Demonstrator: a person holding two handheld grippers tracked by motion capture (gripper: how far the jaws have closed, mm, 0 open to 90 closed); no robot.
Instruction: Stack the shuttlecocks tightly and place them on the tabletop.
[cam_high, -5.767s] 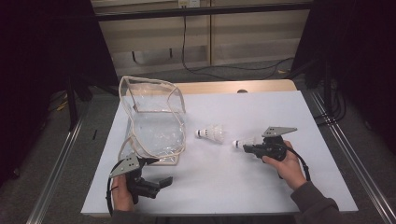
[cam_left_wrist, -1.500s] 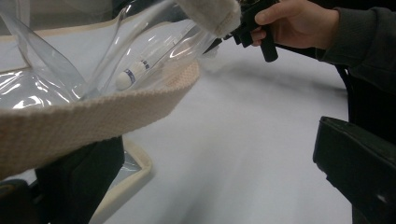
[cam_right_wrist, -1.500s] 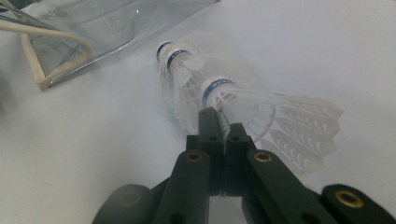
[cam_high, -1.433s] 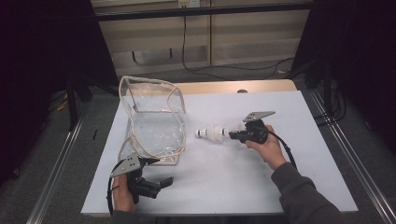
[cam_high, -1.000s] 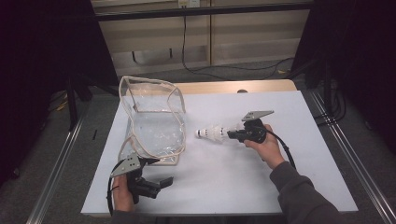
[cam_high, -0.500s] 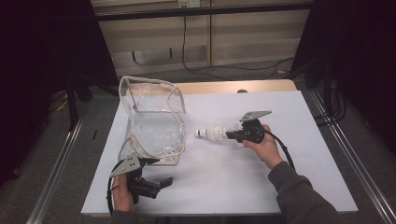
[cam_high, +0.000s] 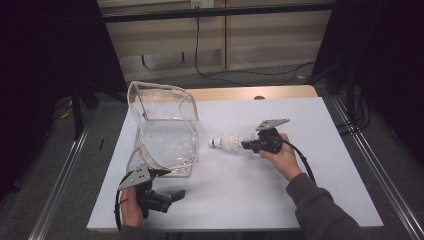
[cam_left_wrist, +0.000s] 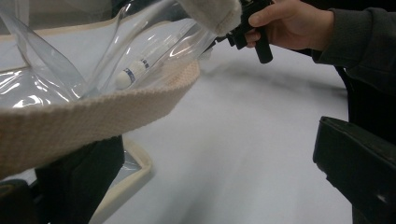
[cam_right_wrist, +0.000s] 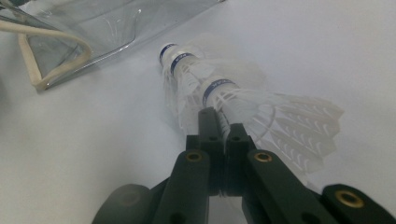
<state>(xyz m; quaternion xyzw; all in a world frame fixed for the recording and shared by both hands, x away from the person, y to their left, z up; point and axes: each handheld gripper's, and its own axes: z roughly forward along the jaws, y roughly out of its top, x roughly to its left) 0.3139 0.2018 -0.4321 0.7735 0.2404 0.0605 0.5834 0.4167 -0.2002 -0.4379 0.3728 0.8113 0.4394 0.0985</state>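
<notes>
The clear bag (cam_high: 165, 131) on the white worktop (cam_high: 240, 195) blurs the cork of the shuttlecocks (cam_high: 229, 143) in the left gripper view. Nearest, the left tongs (cam_high: 172, 196) gape wide, holding nothing, just before the bag's near corner. Right of the bag, the right tongs (cam_high: 246, 146) are pinched tight on the shuttlecocks' feathers.

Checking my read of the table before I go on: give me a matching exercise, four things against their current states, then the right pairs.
Things:
1. right gripper
2. left gripper
3. shuttlecocks
4. clear bag

States:
A. lying on the white table, cork ends toward the bag
B. jaws apart, one by the bag's beige strap
C. standing open at the table's left
D. jaws closed on shuttlecock feathers

Pairs: 1-D, 2-B, 3-A, 4-C
</notes>
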